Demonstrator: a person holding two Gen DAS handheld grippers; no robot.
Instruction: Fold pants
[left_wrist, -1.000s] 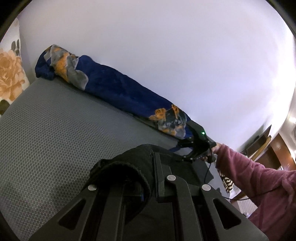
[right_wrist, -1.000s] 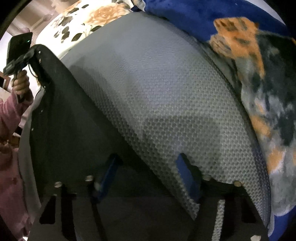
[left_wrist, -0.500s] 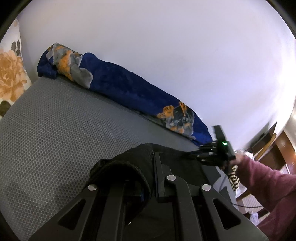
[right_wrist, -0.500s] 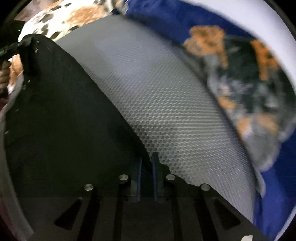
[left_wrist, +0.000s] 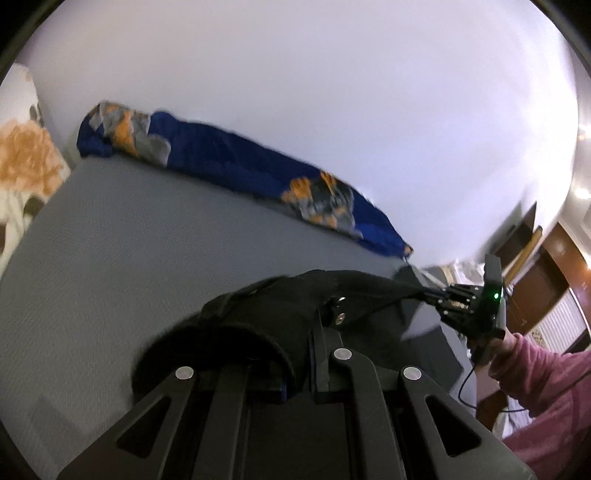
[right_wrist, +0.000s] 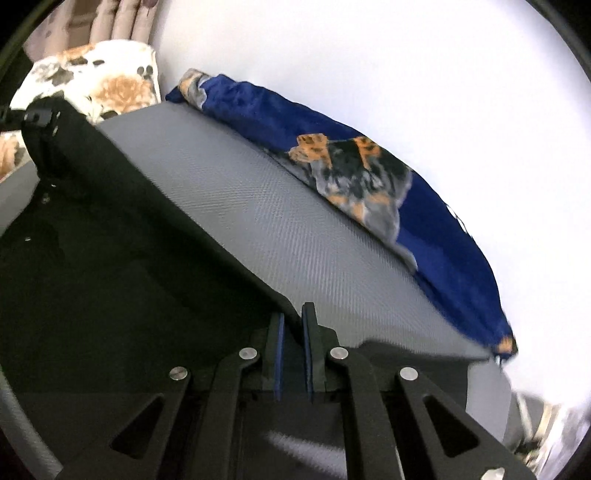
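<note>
Black pants (right_wrist: 110, 251) hang stretched between my two grippers above a grey mattress (right_wrist: 295, 229). My left gripper (left_wrist: 299, 354) is shut on the thick waistband end (left_wrist: 258, 314), which bunches over its fingers. My right gripper (right_wrist: 293, 321) is shut on the far edge of the pants. In the left wrist view the right gripper (left_wrist: 432, 293) shows at the right, held by a hand in a pink sleeve. In the right wrist view the left gripper (right_wrist: 37, 118) shows at the far left, at the pants' other end.
A blue blanket with a dog print (left_wrist: 258, 192) (right_wrist: 369, 177) lies along the white wall at the mattress's far edge. A floral pillow (right_wrist: 96, 81) is at the head end. Wooden furniture (left_wrist: 546, 273) stands beyond the bed's end.
My right gripper closed on the pants' edge, then both grippers lifted, raising and stretching the pants above the mattress.
</note>
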